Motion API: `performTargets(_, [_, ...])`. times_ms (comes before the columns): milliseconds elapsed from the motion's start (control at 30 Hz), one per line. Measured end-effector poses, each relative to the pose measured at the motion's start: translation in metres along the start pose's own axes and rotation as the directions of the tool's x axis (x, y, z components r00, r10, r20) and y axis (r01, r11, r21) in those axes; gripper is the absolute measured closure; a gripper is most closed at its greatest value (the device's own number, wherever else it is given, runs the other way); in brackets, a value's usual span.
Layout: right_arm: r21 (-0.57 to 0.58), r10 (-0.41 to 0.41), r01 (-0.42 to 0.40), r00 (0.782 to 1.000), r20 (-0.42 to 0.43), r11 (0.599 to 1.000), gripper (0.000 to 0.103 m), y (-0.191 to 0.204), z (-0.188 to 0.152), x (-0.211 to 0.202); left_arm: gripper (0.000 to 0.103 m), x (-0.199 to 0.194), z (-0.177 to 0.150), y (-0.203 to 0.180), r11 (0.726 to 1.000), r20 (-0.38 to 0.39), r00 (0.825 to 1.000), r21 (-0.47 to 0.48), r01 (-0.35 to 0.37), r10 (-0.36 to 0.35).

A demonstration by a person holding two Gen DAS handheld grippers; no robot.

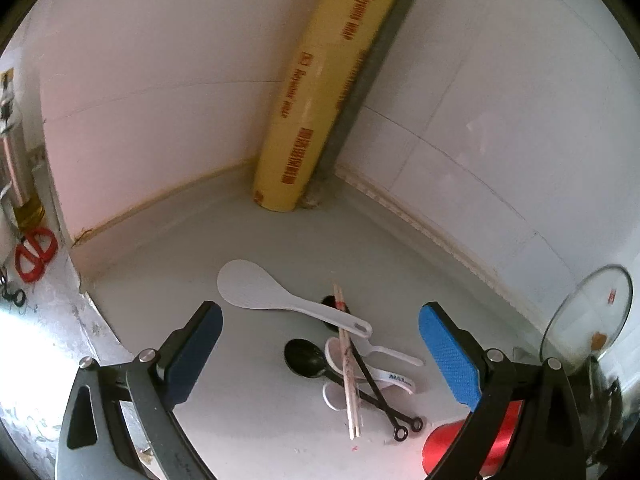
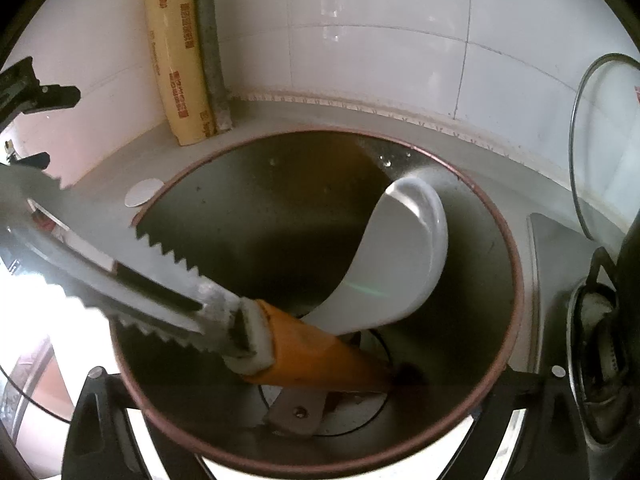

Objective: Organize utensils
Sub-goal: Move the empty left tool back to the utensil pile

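The left gripper is wide open, with bare counter all around it. The pile of utensils lies right between its fingers at 12 o'clock. A yellow wrap roll blocks the corner past it. At 4 o'clock stands a red cup. At 2 o'clock leans a glass lid. In the right wrist view, the round pot fills the way ahead, and tongs and a white scoop take up room inside.
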State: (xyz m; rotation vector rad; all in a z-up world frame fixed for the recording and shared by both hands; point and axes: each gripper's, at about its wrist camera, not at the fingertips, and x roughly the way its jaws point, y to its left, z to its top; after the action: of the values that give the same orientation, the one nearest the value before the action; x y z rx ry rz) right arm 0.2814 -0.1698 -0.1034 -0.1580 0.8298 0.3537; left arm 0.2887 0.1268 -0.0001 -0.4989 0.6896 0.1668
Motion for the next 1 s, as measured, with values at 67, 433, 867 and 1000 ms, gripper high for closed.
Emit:
performTargets(67, [-0.004, -0.002, 0.002, 1.0, 0.006, 1.0, 0.0, 0.0, 0.0, -0.002, 0.004, 0.002, 0.002, 0.01, 0.999, 0.002, 1.0, -0.026, -0.023, 0.023])
performTargets(433, [-0.016, -0.017, 0.018, 0.999, 0.039, 1.0, 0.0, 0.0, -0.004, -0.014, 0.004, 0.012, -0.003, 0.044, 0.987, 0.041, 0.989, -0.074, -0.14, 0.144])
performTargets(867, [-0.007, 0.015, -0.015, 0.999, 0.028, 1.0, 0.0, -0.001, -0.002, -0.008, 0.004, 0.06, -0.003, 0.08, 0.985, -0.171, 0.985, -0.163, -0.051, 0.023])
performTargets(1000, [0.005, 0.029, -0.029, 0.999, 0.023, 1.0, 0.0, -0.005, -0.003, -0.007, 0.004, 0.069, -0.002, 0.092, 0.979, -0.21, 0.978, -0.2, -0.035, -0.008])
